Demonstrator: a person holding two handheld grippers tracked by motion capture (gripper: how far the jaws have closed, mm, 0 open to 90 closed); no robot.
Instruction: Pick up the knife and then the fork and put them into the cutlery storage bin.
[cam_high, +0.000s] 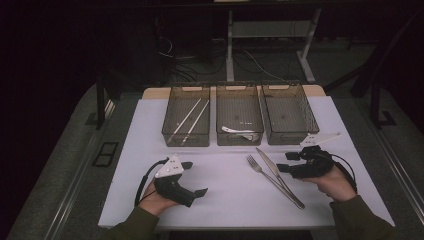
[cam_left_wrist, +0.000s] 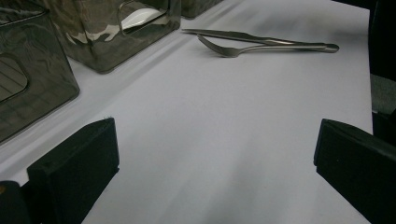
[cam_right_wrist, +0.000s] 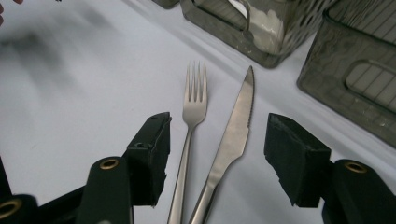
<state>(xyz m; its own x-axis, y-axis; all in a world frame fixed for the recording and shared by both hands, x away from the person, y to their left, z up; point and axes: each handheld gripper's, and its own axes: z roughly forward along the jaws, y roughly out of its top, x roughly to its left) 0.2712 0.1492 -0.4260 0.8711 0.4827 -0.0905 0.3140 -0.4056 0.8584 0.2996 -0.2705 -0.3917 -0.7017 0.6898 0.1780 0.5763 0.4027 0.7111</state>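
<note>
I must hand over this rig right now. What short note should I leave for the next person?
Left gripper: open, holds nothing, rests on the table.
Right gripper: open, fingers on either side of the fork and knife, neither gripped.
Done: chopsticks in the left bin, white spoon in the middle bin.
Left: fork and knife lie on the table; right bin looks empty.

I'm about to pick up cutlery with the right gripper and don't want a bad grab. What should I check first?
1. Right gripper open: ok.
2. Only one piece between its fingers: not ok, fork and knife both lie there.
3. Fork and knife apart: not ok, handles cross.
4. Right bin free: ok.
5. Left gripper out of the way: ok.
</note>
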